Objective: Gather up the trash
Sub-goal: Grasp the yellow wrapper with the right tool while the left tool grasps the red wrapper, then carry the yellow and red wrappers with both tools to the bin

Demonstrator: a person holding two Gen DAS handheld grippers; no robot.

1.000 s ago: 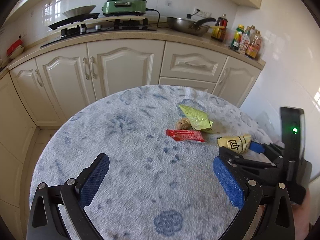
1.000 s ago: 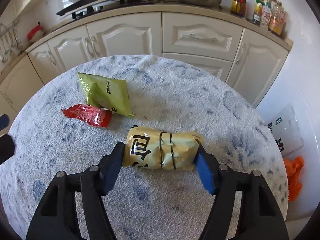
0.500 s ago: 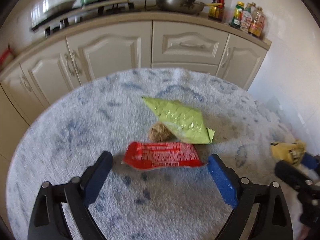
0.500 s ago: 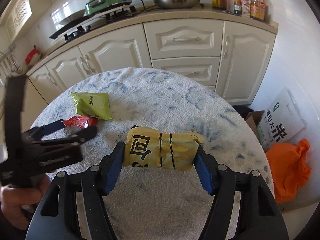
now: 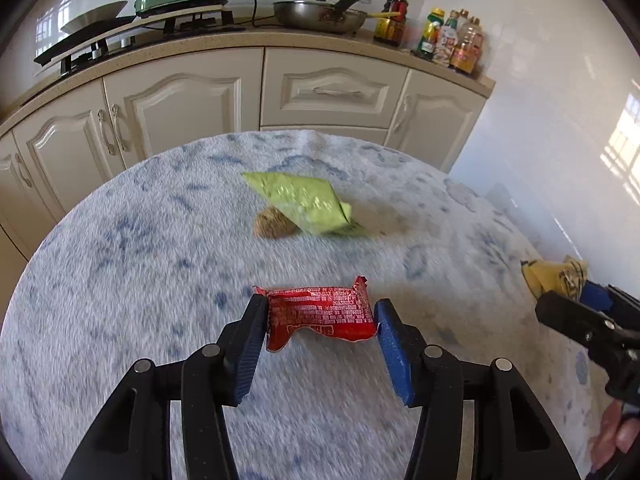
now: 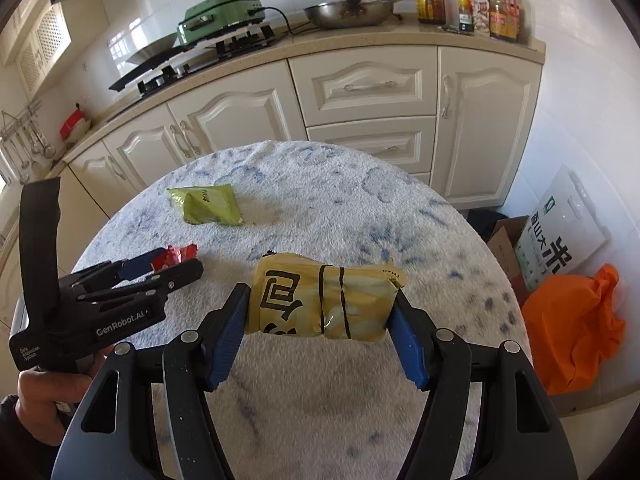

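The red wrapper (image 5: 320, 317) sits crumpled between the blue pads of the left gripper (image 5: 320, 320), both pads touching its ends, so that gripper is closed on it just above the fuzzy blue-and-white cloth of the round counter (image 5: 140, 280). Over on the right, the yellow snack bag (image 6: 324, 300) is pinched lengthwise in the right gripper (image 6: 320, 312), its pads pressed against both ends and the bag held off the cloth. Further back on the counter lies a green packet (image 5: 304, 202), flat-ish with one corner lifted, and tucked against its near-left edge is a small brown lump (image 5: 274, 226), too blurred to name. Beyond the counter runs a row of cream cabinets (image 6: 360, 88), with a green electric grill (image 6: 218, 16), a steel pan (image 6: 348, 12) and several sauce bottles (image 6: 488, 0) on top. An orange bag (image 6: 572, 328) slumps on the floor to the right.
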